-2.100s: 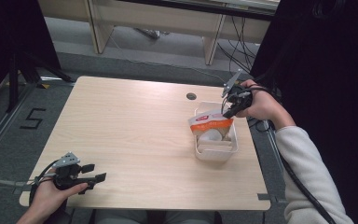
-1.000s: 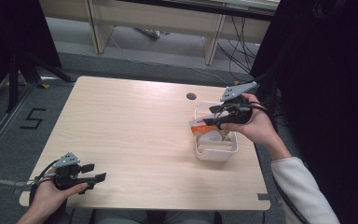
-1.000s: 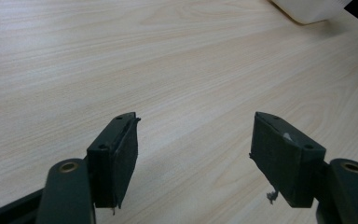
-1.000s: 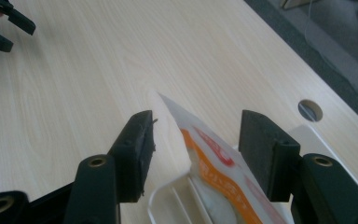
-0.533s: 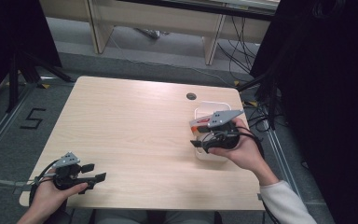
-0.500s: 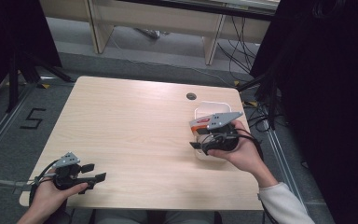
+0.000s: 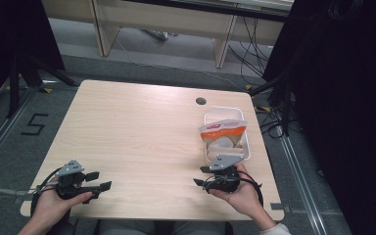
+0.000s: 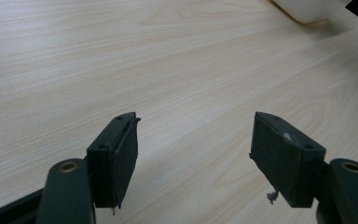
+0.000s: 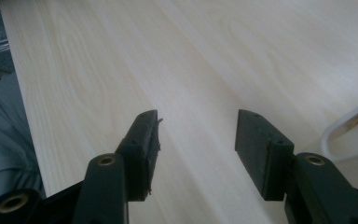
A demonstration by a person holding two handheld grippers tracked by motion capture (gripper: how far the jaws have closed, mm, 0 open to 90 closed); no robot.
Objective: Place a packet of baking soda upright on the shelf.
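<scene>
A white plastic container (image 7: 245,147) stands at the right of the wooden table (image 7: 142,127). An orange and white packet (image 7: 223,128) leans upright inside it, over pale round contents. My right gripper (image 7: 199,176) lies low near the table's front edge, just in front of the container and pointing left. It is open, its jaws have just been closing a little, and only bare wood shows between them in the right gripper view (image 9: 196,140). My left gripper (image 7: 100,180) rests at the front left, open over bare wood (image 8: 193,158).
A round cable hole (image 7: 200,101) sits in the table behind the container. The container's rim (image 9: 349,126) shows at the right of the right gripper view, and its corner (image 8: 307,7) far off in the left gripper view. Floor and cables lie beyond the far edge.
My right gripper let go of the packet in the container, then came down and back toward the front edge. The packet stays in the container. The left gripper has not moved.
</scene>
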